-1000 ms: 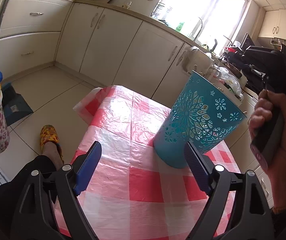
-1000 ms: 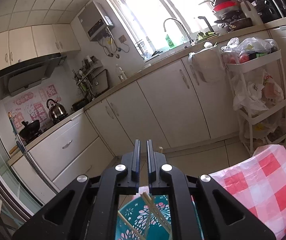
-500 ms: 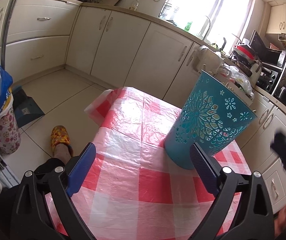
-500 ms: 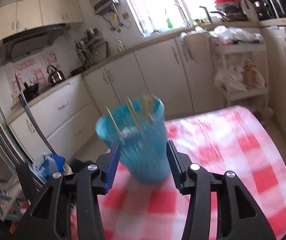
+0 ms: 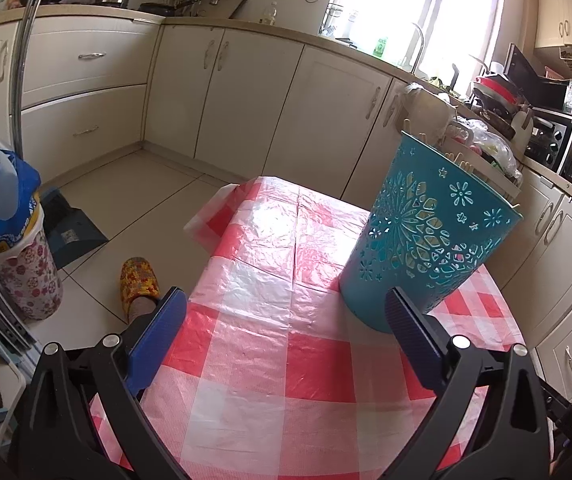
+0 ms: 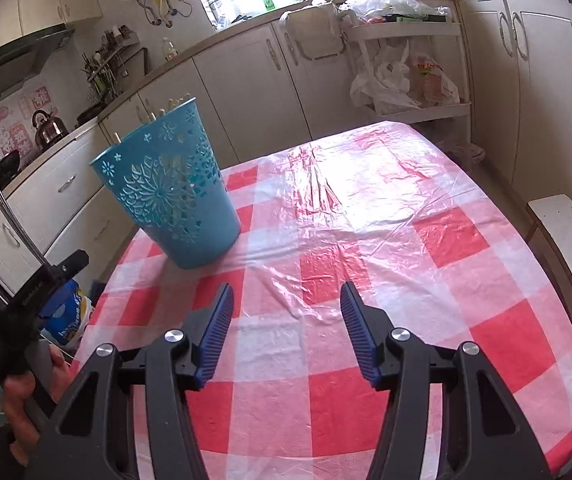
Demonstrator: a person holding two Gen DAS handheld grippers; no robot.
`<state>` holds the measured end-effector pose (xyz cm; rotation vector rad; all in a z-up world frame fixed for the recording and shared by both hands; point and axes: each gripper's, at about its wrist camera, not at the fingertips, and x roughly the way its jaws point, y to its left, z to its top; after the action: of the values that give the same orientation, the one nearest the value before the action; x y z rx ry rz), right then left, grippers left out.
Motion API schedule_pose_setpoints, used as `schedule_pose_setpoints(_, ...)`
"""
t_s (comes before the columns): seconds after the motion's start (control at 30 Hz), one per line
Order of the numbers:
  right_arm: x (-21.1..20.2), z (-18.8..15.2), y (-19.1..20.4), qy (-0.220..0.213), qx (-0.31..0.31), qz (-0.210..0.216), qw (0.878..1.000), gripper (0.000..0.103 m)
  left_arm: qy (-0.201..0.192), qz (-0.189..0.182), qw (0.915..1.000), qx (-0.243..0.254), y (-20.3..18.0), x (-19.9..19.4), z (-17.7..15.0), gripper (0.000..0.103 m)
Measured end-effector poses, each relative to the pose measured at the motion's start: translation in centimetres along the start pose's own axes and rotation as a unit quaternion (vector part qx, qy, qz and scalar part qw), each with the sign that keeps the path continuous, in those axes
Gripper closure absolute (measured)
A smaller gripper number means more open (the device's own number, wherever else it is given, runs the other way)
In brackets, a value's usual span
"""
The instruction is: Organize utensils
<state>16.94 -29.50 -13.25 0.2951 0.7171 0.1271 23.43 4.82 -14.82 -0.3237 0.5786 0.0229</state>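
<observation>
Since a second ago, my right gripper (image 6: 286, 320) has swung down from above the teal holder (image 6: 169, 188) to a spot over the checked tablecloth (image 6: 366, 220), and its jaws have just been opening with nothing between them. They now stand partly apart, blue pads facing each other over bare cloth.

From my right gripper, the teal holder stands upright ahead and to the left, well apart from the pads, on the near-left part of the table. Pale chopstick tips (image 6: 173, 104) poke above its rim.

My left gripper (image 5: 286, 320) has barely shifted; its jaws have widened and are now fully spread, empty. From it the teal holder (image 5: 426, 240) stands ahead and to the right, its base just beyond the right finger (image 5: 414, 332), not touched by it. Chopstick tips (image 5: 460, 158) show at the rim.

My left hand (image 6: 25, 392) grips the black handle at the lower left edge of the right camera's view.

Beyond the table run cream kitchen cabinets (image 5: 245, 92). Left of my left gripper, on the floor, a foot wears a yellow slipper (image 5: 137, 280), and a floral bin (image 5: 25, 272) stands farther left.
</observation>
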Motion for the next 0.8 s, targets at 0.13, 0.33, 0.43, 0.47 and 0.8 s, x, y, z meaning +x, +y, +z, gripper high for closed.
schedule_pose_setpoints(0.13, -0.3, 0.1, 0.9, -0.001, -0.020, 0.001, 1.000, 0.049, 0.008, 0.016, 0.9997, 0.018, -0.7, -0.5, -0.4, 0.008)
schedule_pose_setpoints(0.33, -2.9, -0.9, 2.7, -0.006, -0.032, 0.019, 0.999, 0.043, 0.029, 0.039, 0.9963, 0.071, -2.5, -4.1, -1.5, 0.008)
schedule_pose_setpoints(0.43, -6.0, -1.4, 3.8, -0.016, -0.029, 0.032, 0.999, 0.035, 0.031, 0.042, 0.9949, 0.086, -3.2, -7.5, -1.2, 0.008)
schedule_pose_setpoints(0.47, -7.0, -1.6, 4.0, -0.017, -0.026, 0.035, 0.999, 0.032, 0.031, 0.045, 0.9944, 0.090, -3.4, -8.5, -1.1, 0.008)
schedule_pose_setpoints(0.8, -18.8, -3.6, 8.0, 0.005, -0.006, 0.044, 0.999, 0.007, 0.030, 0.074, 0.9898, 0.118, -4.7, -23.0, -1.1, 0.008)
